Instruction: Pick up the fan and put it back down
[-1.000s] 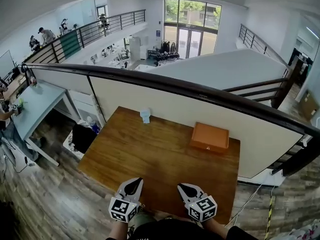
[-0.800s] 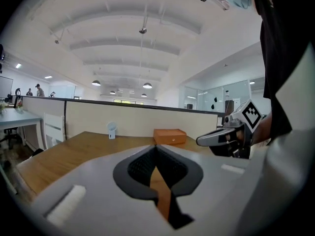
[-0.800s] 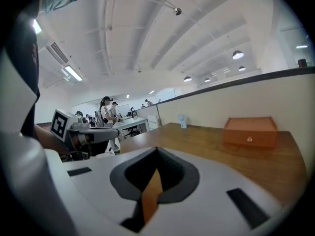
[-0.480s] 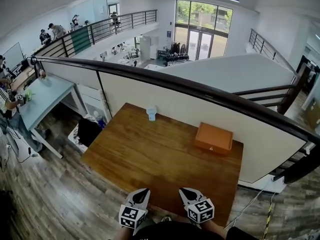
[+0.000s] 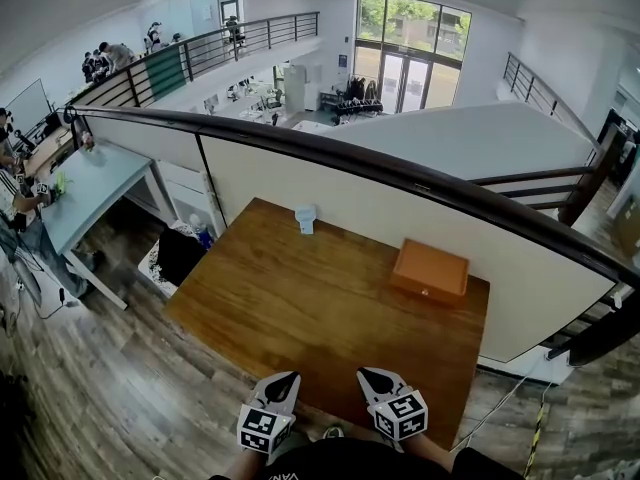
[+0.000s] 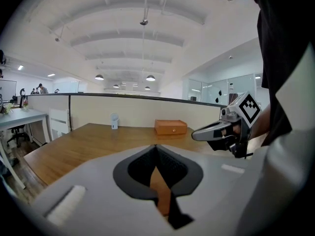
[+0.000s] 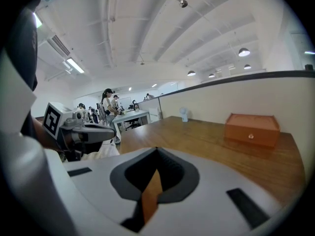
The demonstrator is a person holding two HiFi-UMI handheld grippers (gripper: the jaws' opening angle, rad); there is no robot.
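Both jaws are staying clenched on nothing, the left gripper (image 5: 283,381) and right gripper (image 5: 372,378) sitting lower in the frame than a second ago. Beyond them the wooden surface (image 5: 300,308) is carrying the fan (image 5: 305,217) at upper centre, unmoved, and an orange box (image 5: 430,271) at right. A railing (image 5: 400,173) is crossing behind. The fan is showing too small for detail.

Your fan (image 5: 305,217) sits far off at the back of the table (image 5: 300,308). It is too small to show its blades or which way it faces. In both gripper views, the grey bodies of your left tongs (image 6: 156,147) and right tongs (image 7: 157,151) hide the near part of the table. The knob on the orange box (image 5: 430,271) is only a tiny dot.
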